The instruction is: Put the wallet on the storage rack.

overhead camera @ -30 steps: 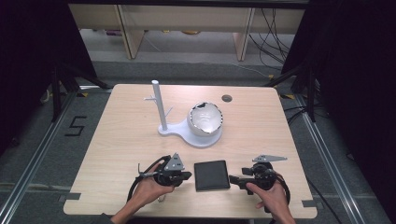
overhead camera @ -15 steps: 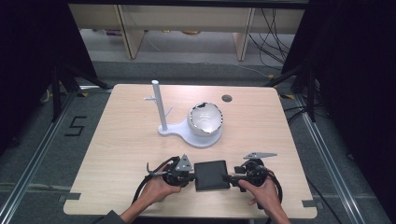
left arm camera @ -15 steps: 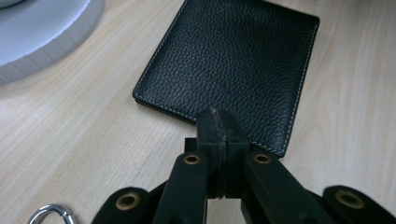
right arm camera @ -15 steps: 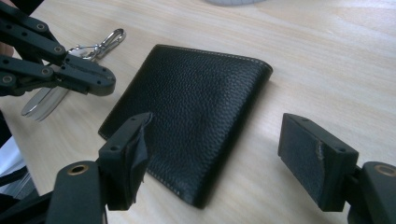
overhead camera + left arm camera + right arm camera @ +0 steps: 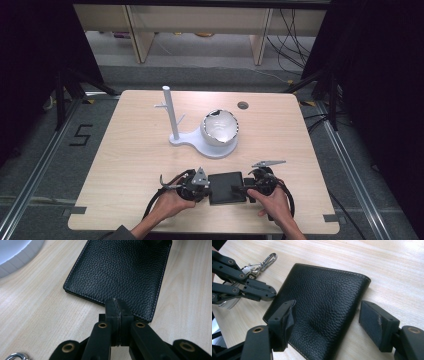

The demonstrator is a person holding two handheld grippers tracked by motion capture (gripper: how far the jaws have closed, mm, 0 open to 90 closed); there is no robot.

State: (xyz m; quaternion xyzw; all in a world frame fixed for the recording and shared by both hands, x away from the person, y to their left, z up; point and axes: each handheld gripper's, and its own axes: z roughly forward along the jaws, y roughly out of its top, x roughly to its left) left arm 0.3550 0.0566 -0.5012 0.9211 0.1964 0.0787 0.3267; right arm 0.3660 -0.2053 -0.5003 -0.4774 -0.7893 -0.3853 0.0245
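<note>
Wallet [image 5: 227,187] near the table's [image 5: 125,150] front edge, stand [image 5: 200,141] with bowl [image 5: 219,127] well behind it.

Pale wood-grain rectangular table [image 5: 130,150] is standing on a grey carpeted floor [image 5: 45,165], a round cable hole [image 5: 243,105] sitting near its far edge. Silver metal floor rails [image 5: 30,187] are running along both sides. Black curtains [image 5: 30,60] are hanging left and right. Light wooden shelving [image 5: 200,20] is standing beyond; black cables [image 5: 292,35] are trailing beside it. Even light is falling overhead.
</note>
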